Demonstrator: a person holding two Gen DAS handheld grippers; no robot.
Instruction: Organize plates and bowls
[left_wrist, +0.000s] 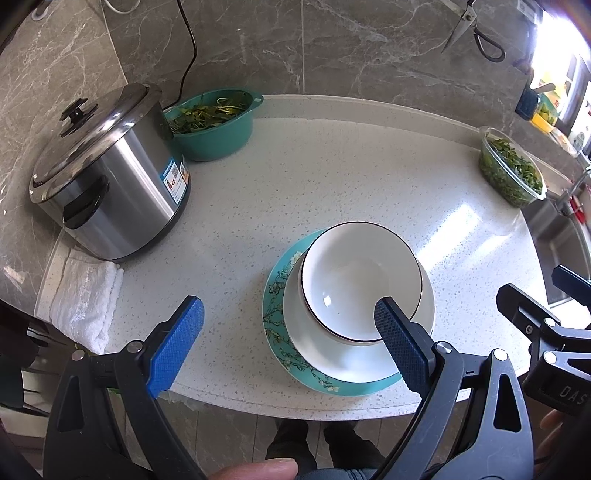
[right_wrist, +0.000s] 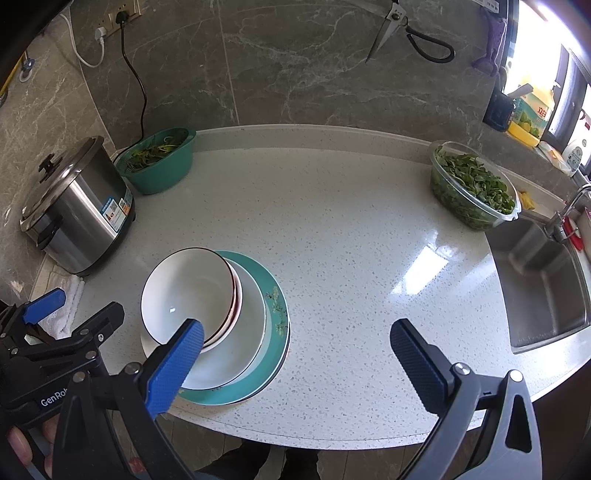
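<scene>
Bowls (right_wrist: 186, 291) sit stacked on plates (right_wrist: 258, 332) at counter's six o'clock, left gripper (left_wrist: 288, 343) and right gripper (right_wrist: 295, 360) both released, empty.

left hand-held gripper (right_wrist: 48, 314): "GenRo…" | right hand-held gripper (left_wrist: 546, 295): "DAS"

Both wrist views look down and forward from the counter's near edge, sharing the stacked dishes (left_wrist: 354, 306) (right_wrist: 214, 325)
</scene>
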